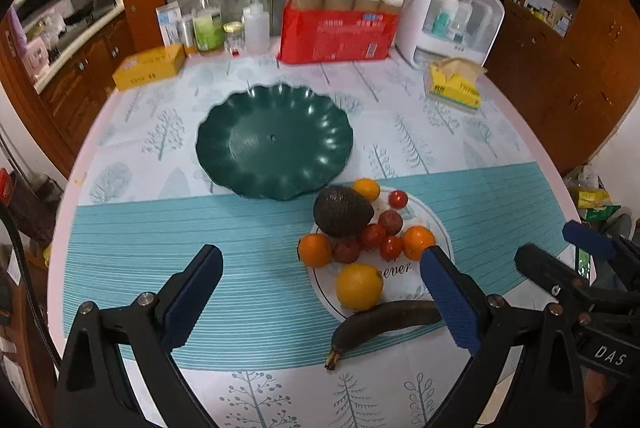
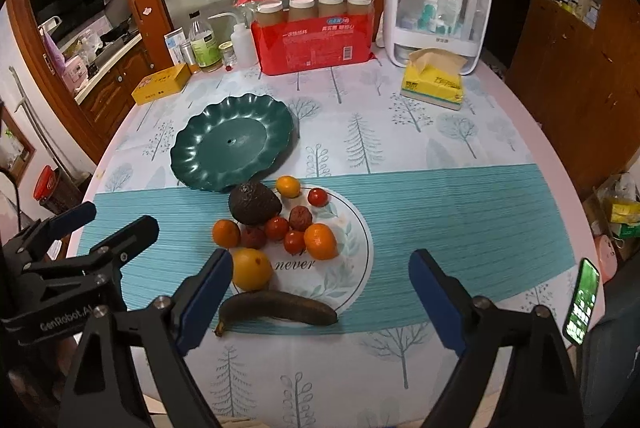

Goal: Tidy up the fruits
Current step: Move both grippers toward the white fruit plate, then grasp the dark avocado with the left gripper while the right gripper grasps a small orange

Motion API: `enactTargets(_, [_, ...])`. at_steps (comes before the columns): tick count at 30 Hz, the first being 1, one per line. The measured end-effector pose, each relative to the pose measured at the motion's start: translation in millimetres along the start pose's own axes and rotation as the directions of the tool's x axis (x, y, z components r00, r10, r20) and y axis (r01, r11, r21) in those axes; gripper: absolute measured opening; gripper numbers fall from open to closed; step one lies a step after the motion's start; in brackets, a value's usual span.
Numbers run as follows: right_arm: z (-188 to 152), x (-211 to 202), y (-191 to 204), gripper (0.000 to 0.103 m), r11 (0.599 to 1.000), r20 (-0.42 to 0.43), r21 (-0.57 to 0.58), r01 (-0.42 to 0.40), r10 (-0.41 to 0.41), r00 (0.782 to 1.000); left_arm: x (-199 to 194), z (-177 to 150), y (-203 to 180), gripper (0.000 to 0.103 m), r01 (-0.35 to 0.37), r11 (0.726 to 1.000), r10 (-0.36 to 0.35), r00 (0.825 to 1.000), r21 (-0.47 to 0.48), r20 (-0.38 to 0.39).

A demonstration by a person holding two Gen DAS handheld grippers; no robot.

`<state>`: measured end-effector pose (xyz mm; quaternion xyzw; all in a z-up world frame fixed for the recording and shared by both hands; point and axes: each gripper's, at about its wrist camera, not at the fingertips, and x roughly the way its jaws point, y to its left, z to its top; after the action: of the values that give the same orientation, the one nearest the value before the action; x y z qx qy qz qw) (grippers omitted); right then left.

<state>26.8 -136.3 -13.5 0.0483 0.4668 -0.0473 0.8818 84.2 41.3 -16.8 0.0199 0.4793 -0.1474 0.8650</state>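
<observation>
Both the left gripper [image 1: 320, 292] and the right gripper [image 2: 320, 292] hover above the table [image 2: 500, 132] with jaws spread wide, holding nothing. The fruits lie clustered on the cloth just in front of the empty green plate [image 1: 240, 164]: avocado [image 2: 254, 203], oranges, cherry tomatoes, and a blackened banana [image 2: 280, 312] nearest. Likely risks: round tomatoes [image 2: 294, 241] rolling when nudged; the overripe banana bruising or splitting under a firm squeeze.

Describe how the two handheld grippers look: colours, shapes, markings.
Both are alike: the left gripper and right gripper have matte black plastic frames with triangular cut-outs, silver bolts, and two long fingers faced with textured dark-blue pads. White lettering marks the bodies: "GenRobot.AI" on the left, "DAS" on the right.
</observation>
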Motion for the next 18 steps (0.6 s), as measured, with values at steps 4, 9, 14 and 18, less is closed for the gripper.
enactTargets(4, [6,17,-3,0.08,1.0,0.0,-0.024,0.0,0.0,1.0,24,9,2,0.098,-0.011,1.0,0.011,0.999,0.008,-0.033])
enactTargets(9, [12,46,-12,0.076,0.999,-0.032,-0.042,-0.017,0.015,0.999,50,25,4,0.099,-0.016,1.0,0.017,0.999,0.006,-0.038])
enactTargets(14, [13,73,-24,0.076,0.999,-0.067,-0.03,-0.035,0.033,0.997,80,35,6,0.099,-0.012,1.0,0.011,0.997,-0.01,-0.073])
enactTargets(18, [10,93,-29,0.076,0.998,-0.09,-0.028,-0.056,0.053,0.994,102,36,11,0.098,-0.007,0.999,0.003,0.993,-0.034,-0.116])
